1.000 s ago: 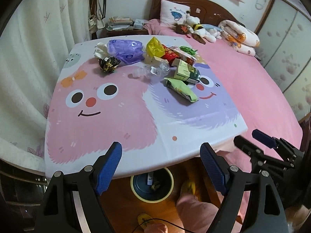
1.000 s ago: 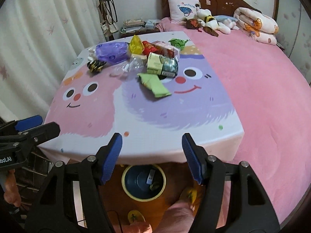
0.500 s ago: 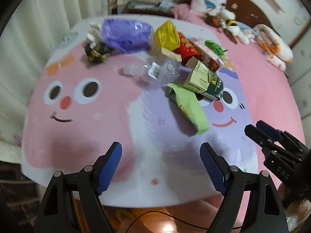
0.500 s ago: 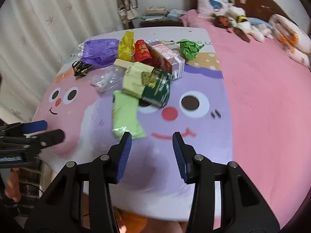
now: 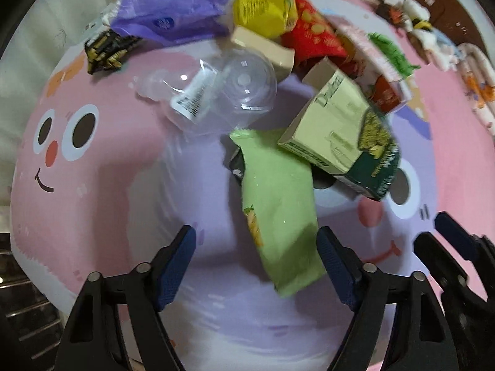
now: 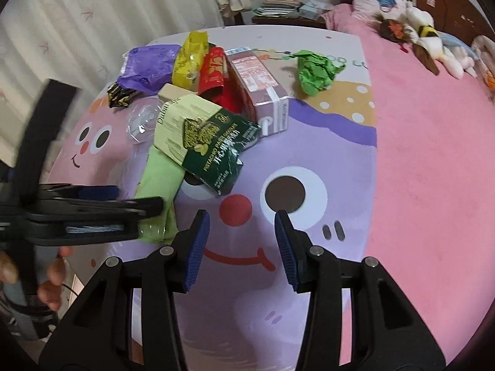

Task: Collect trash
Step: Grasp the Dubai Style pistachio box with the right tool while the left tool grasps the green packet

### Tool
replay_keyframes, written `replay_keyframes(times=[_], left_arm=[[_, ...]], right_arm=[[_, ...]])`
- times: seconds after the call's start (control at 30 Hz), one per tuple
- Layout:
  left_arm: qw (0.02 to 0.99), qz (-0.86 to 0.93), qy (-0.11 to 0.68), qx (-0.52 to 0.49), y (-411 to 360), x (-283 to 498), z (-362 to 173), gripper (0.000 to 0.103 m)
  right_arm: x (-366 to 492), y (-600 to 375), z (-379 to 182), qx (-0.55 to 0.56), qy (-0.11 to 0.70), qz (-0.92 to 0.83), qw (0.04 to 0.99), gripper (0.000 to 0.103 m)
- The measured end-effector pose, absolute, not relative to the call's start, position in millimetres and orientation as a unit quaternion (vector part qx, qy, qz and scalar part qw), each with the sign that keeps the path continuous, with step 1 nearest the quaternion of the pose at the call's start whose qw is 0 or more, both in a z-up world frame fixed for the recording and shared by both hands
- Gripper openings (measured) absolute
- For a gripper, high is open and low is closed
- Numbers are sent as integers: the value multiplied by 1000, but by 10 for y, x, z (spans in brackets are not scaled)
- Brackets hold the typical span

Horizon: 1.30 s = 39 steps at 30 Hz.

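Observation:
Trash is piled at the far side of the table. A light green snack pouch (image 5: 278, 213) (image 6: 161, 179) lies nearest, its near end between the fingers of my open left gripper (image 5: 256, 262), which hovers just over it. A pistachio chocolate box (image 5: 343, 136) (image 6: 207, 142) rests on the pouch's far end. Behind are a clear plastic cup (image 5: 222, 92), a purple bag (image 5: 173, 9), a yellow bag (image 5: 263, 3), a red bag (image 6: 213, 71), a pink carton (image 6: 260, 83) and crumpled green paper (image 6: 318, 69). My right gripper (image 6: 242, 241) is open over bare tablecloth, holding nothing.
The cartoon-face tablecloth (image 6: 309, 293) covers the table. A pink bed (image 6: 433, 154) with plush toys (image 6: 417, 37) runs along the right. A curtain (image 6: 77, 15) hangs at the left, and a black-gold wrapper (image 5: 105, 49) lies at the pile's left edge.
Both grippers moved forward from the table's near edge over the tablecloth toward the pile. The bin under the table dropped out of view. The right fingers narrowed.

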<state>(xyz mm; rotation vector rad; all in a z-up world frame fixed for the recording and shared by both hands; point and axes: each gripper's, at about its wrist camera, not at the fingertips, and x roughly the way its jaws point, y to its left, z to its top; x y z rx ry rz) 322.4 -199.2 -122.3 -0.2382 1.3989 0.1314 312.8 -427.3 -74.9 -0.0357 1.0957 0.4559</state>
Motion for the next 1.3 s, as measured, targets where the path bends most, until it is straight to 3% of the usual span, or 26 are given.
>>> replay_keyframes(times=[0.23, 0.3, 0.4, 0.5, 0.57, 0.73, 1.07, 1.3], left_arm=[[750, 85, 649, -96, -2187, 3454, -1399, 69], [757, 86, 643, -75, -2261, 3503, -1400, 46], [762, 78, 639, -79, -2287, 3555, -1397, 22], [759, 76, 638, -107, -2226, 3551, -1412, 10], [761, 84, 633, -115, -2198, 3544, -1399, 9], [766, 98, 622, -125, -2157, 3510, -1327, 8], [759, 144, 615, -155, -2054, 3324, -1295, 8], [752, 171, 614, -170, -1909, 3375, -1359, 8]], right_arm=[[3214, -4104, -708, -39, 499, 260, 826, 41], [3241, -4038, -690, -51, 491, 269, 827, 41], [3305, -3957, -679, -62, 484, 281, 826, 41], [3395, -3852, -685, -77, 482, 289, 824, 43], [3428, -3766, -680, -97, 471, 293, 826, 58], [3444, -3434, -762, -174, 450, 325, 814, 70], [3536, -2947, -1078, -322, 426, 345, 772, 75], [3785, -2672, -1210, -366, 440, 359, 737, 76]])
